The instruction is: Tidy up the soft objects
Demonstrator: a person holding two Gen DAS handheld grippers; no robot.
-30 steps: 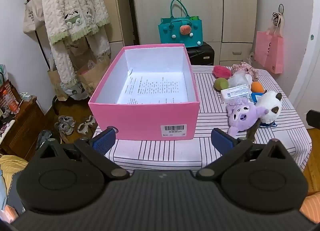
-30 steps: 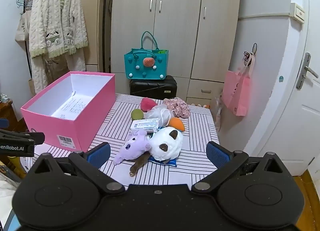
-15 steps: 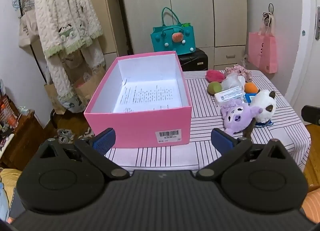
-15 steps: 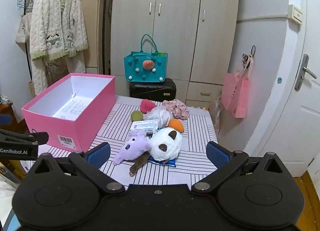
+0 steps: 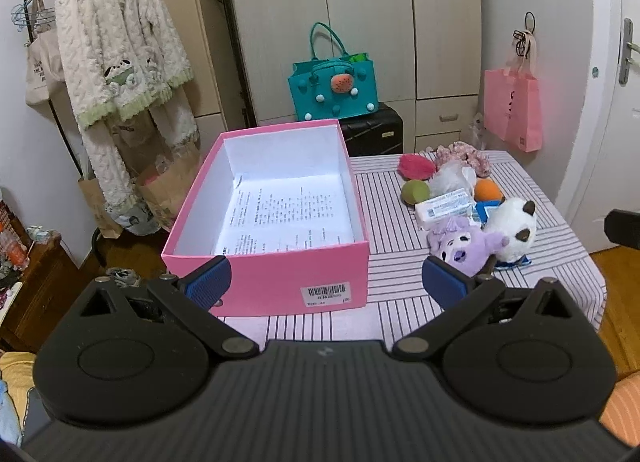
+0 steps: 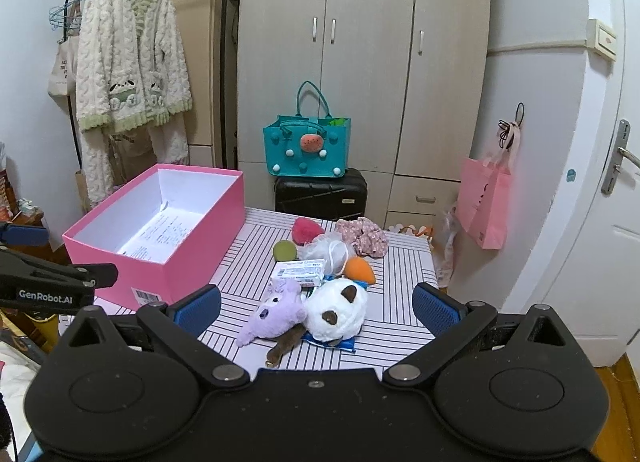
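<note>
Pink box [image 5: 276,222] waits, toys unsorted.
Both grippers, left [image 5: 326,280] and right [image 6: 316,308], gape empty; plush toys [image 6: 308,312] heaped at the box's three o'clock could snag neighbours when lifted.

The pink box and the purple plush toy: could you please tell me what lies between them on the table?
Nothing: only bare striped tablecloth separates the pink box from the purple plush toy, clearest in the right wrist view.
</note>
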